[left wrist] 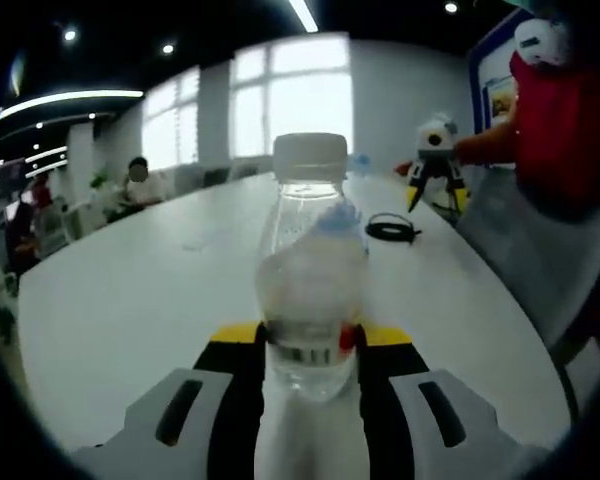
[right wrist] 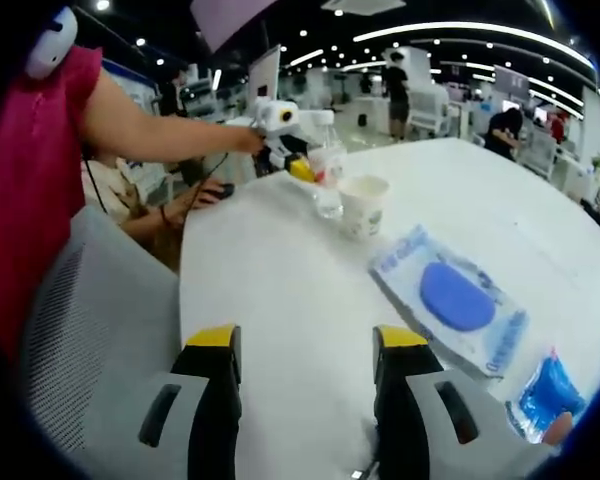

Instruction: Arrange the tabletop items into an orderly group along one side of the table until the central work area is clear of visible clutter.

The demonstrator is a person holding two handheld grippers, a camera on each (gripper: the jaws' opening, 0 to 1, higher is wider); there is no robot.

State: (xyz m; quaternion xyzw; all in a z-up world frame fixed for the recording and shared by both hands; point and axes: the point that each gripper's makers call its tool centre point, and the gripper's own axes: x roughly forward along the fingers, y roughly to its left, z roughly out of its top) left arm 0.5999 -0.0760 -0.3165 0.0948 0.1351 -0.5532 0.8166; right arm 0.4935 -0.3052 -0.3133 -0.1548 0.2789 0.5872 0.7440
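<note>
Two grippers are working over a long white table [left wrist: 130, 300]. The left gripper [left wrist: 310, 350] is clamping its yellow-tipped black jaws on the lower body of a clear plastic bottle with a white screw cap [left wrist: 310, 270], which is standing upright between them above the near edge of the table; whether its base is resting on the surface cannot be told. The right gripper [right wrist: 305, 385] is hanging with its jaws apart and nothing between them, over bare surface near the table's edge beside a grey mesh chair [right wrist: 80, 330]. Ahead of it are lying a flat clear packet with a blue oval pad inside [right wrist: 455, 297], a small crinkled blue sachet [right wrist: 547, 392] and, farther along, a white paper cup [right wrist: 364, 203]; a coiled black cable [left wrist: 392, 228] is lying toward the far edge. Judged by its look, the bottle is proving light, smooth and easily squeezed, so a low, moderate grip on the ribbed body is suiting it; the packet appears limp and slippery, best pinched at an edge.
</note>
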